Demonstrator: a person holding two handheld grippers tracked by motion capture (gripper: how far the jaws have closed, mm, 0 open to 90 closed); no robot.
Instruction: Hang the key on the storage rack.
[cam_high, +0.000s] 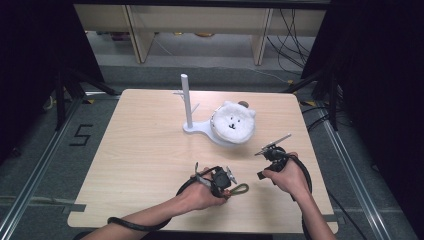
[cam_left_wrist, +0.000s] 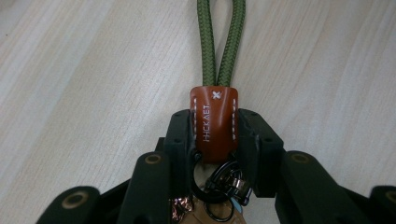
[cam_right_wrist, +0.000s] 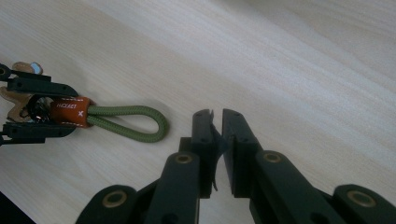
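High view shows us both grippers low at the near edge of the wooden table (cam_high: 140, 150). Our left gripper (cam_left_wrist: 215, 135) has its jaws pressed on the brown leather tab (cam_left_wrist: 214, 122) of a keychain; the green cord loop (cam_left_wrist: 221, 42) runs out ahead of the jaws and lies flat on the wood, with metal rings (cam_left_wrist: 219, 184) bunched behind the tab. Our right gripper (cam_right_wrist: 218, 122) sits just beside the loop's far end, jaws drawn nearly together with nothing between them, apart from the cord. Farther back stand a white peg stand (cam_high: 186, 102) and a white plush bear face (cam_high: 232, 122) resting against its base, well clear of both hands.
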